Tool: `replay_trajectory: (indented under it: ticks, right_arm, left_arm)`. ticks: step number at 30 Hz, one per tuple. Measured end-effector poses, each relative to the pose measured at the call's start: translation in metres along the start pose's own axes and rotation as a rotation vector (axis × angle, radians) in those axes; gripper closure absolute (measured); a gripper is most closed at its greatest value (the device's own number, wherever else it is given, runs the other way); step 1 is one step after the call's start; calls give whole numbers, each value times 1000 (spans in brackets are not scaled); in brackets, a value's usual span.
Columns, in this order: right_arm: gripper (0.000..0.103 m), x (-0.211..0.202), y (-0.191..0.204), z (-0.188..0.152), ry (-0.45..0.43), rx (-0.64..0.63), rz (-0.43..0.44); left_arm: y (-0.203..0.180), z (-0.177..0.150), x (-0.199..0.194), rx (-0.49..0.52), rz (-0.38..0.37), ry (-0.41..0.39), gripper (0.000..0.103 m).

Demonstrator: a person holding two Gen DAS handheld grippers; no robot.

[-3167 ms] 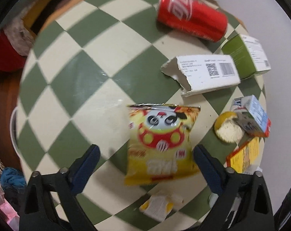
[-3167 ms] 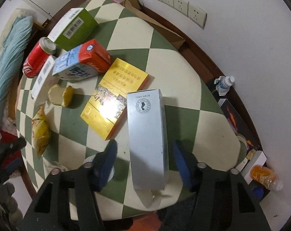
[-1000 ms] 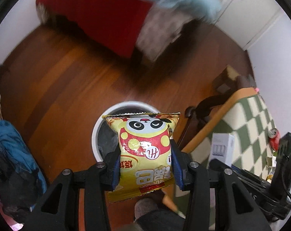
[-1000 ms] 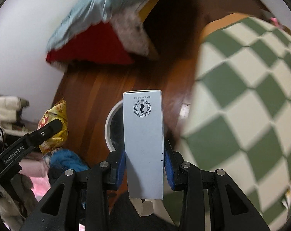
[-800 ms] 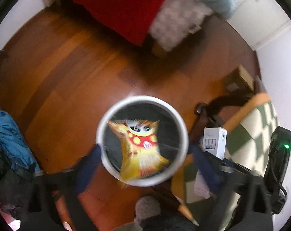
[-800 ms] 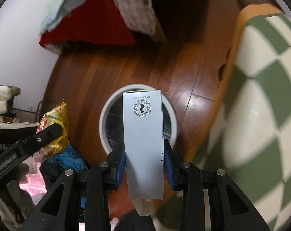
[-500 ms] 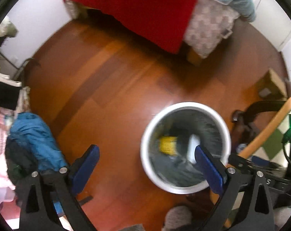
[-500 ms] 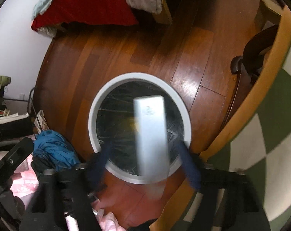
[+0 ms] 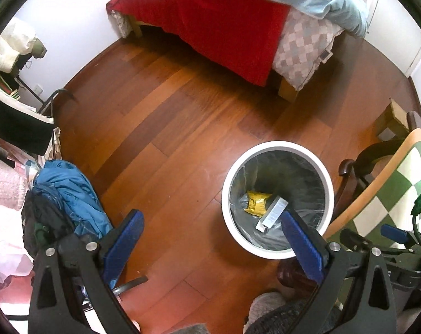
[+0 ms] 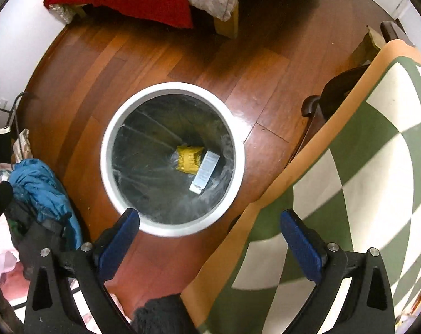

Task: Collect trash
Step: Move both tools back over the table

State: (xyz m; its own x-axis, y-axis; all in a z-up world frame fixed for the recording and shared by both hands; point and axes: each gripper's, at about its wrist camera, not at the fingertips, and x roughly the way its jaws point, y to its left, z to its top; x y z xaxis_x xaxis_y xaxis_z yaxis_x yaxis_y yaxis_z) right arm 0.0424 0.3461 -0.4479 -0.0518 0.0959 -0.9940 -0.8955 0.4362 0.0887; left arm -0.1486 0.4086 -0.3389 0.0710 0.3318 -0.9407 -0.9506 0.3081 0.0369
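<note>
Both tools are spread wide and hold nothing: the left tool (image 9: 212, 239) hangs over bare wood floor (image 9: 166, 128) with the bin off toward its right finger, and the right tool (image 10: 210, 236) hangs with its left finger over the bin's near rim and its right finger over the table. Going left to right in the left wrist view, a pile of blue cloth (image 9: 68, 192) lies on the floor beside pink fabric at the frame edge, then comes open floor, then the bin (image 9: 277, 146), a round white one lined with a dark bag, standing just beside the table (image 9: 396, 192) with its green and cream checks. At the bottom of the bin lie the yellow snack bag (image 9: 257, 202) and the grey box (image 9: 272, 213), touching, the box to the right of the bag and slanted. A bed (image 9: 238, 25) with a red cover and a pale blue blanket stands against the far wall, well apart from the bin. In the right wrist view the blue cloth (image 10: 38, 186) again sits at the left, the bin (image 10: 171, 87) fills the middle, and inside it the snack bag (image 10: 189, 157) lies crumpled with the box (image 10: 206, 171) resting against its right side. A dark chair (image 10: 330, 94) stands between the bin and the table (image 10: 377, 167), whose orange edge runs diagonally just beside the bin's right rim.
</note>
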Motion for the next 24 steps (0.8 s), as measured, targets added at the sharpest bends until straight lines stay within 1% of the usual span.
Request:
replay_trajectory:
  ticks: [4,9,18,22,24]
  right_arm:
    - [1,-22,5,-12,-34,-11,20]
    - [1,-54,6,-30,-77,-23,40]
    - [1,-136,-2,-68,-196,-31,103]
    - [1,-178,-14,-87,-262,-19,142]
    - [1,-192,-18,-94,-287,-9,159]
  left_arm:
    - [0,-5,-22,-2,-7,-33,2]
    - [0,-14,-54,-5,-33,-73,2]
    - [-8,-36,-116,2,-86,-159,2]
    - [-18,-44,-145,21,-103,-194,2]
    - [-24,-48,-160,25,-110,-206,2]
